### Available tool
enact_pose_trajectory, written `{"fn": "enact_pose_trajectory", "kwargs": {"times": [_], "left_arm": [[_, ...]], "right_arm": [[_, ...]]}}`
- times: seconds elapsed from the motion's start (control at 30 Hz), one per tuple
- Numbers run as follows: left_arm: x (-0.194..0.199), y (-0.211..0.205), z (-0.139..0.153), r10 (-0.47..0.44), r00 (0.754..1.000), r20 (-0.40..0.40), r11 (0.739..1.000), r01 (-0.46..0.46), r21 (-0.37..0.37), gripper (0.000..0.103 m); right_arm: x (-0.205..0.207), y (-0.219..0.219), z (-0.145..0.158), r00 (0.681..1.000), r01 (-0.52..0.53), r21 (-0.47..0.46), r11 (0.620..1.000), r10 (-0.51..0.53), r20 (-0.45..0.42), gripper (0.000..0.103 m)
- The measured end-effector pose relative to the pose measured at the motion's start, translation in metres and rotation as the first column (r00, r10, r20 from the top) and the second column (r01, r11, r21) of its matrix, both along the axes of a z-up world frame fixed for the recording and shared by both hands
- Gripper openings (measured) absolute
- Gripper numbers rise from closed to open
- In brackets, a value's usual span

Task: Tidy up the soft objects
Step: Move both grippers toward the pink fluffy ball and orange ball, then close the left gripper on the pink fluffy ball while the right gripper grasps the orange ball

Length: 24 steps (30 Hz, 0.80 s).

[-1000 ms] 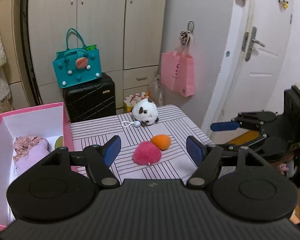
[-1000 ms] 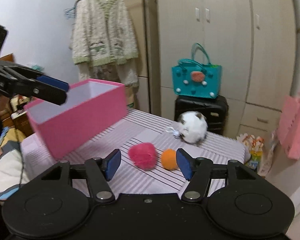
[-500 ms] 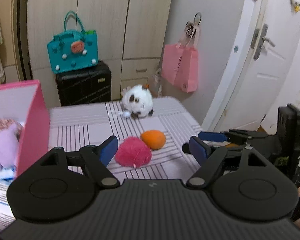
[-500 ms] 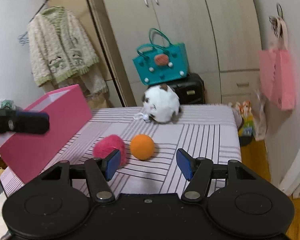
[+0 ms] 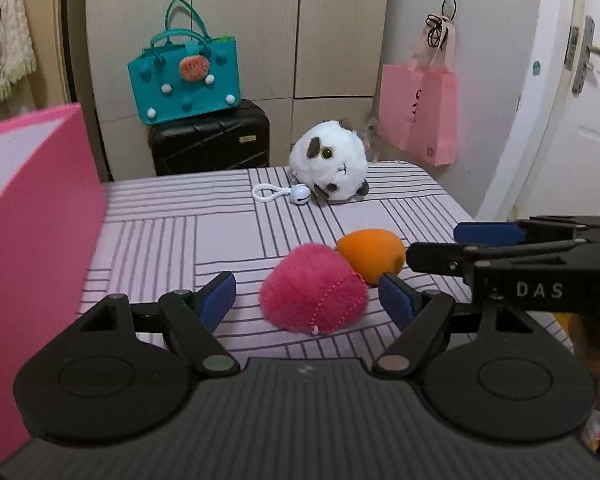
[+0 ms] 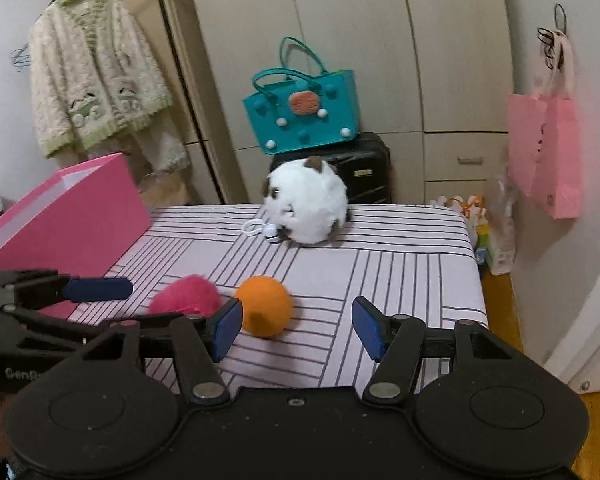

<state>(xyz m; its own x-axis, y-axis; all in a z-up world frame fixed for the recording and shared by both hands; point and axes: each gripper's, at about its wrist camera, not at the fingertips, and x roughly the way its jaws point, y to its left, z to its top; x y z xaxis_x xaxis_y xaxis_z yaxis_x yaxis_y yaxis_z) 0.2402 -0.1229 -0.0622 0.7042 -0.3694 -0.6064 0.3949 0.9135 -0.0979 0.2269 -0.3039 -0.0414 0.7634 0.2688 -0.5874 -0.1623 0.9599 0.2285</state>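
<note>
A fuzzy pink ball (image 5: pixel 314 289) lies on the striped table, with an orange ball (image 5: pixel 371 254) touching it behind. My left gripper (image 5: pixel 308 302) is open, its blue pads on either side of the pink ball, just short of it. My right gripper (image 6: pixel 296 326) is open and empty, low over the table; the orange ball (image 6: pixel 265 305) sits by its left pad, the pink ball (image 6: pixel 186 295) further left. A white plush toy (image 5: pixel 332 166) with a keyring lies at the table's far side. A pink box (image 5: pixel 32 208) stands at the left.
The right gripper (image 5: pixel 492 254) reaches in from the right of the left wrist view. A black suitcase (image 5: pixel 210 142) with a teal bag (image 5: pixel 186 80) stands behind the table. A pink bag (image 6: pixel 546 156) hangs on the wall. The table's right edge (image 6: pixel 474 264) drops to the floor.
Both grippers have come down and closer to the table. The left gripper now has the pink ball between its open pads. The right gripper has neared the orange ball.
</note>
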Motion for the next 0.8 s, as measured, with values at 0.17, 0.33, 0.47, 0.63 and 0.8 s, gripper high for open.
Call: {"fn": "enact_pose_trajectory", "kwargs": {"times": [0.17, 0.33, 0.47, 0.63, 0.8], "left_arm": [[0.005, 0.001, -0.008, -0.009, 1.000, -0.021, 0.999, 0.008, -0.038, 0.078], [0.007, -0.006, -0.018, 0.005, 1.000, -0.007, 1.000, -0.005, 0.004, 0.078], [0.012, -0.010, -0.022, 0.000, 1.000, -0.012, 1.000, 0.000, -0.003, 0.078], [0.017, -0.017, -0.025, 0.006, 1.000, -0.013, 1.000, -0.006, -0.004, 0.078], [0.019, -0.009, -0.027, 0.050, 0.999, -0.012, 0.999, -0.051, -0.019, 0.054]], "right_arm": [[0.004, -0.005, -0.001, 1.000, 0.015, 0.056, 0.998, -0.014, -0.020, 0.066], [0.007, -0.010, 0.000, 0.998, 0.055, 0.127, 0.990, -0.052, -0.028, 0.067], [0.013, -0.011, -0.003, 0.998, 0.058, 0.149, 0.987, -0.052, -0.047, 0.067], [0.019, -0.006, -0.004, 0.997, 0.050, 0.157, 0.986, -0.041, -0.059, 0.067], [0.023, -0.001, -0.006, 0.998, 0.033, 0.156, 0.987, -0.023, -0.067, 0.068]]}}
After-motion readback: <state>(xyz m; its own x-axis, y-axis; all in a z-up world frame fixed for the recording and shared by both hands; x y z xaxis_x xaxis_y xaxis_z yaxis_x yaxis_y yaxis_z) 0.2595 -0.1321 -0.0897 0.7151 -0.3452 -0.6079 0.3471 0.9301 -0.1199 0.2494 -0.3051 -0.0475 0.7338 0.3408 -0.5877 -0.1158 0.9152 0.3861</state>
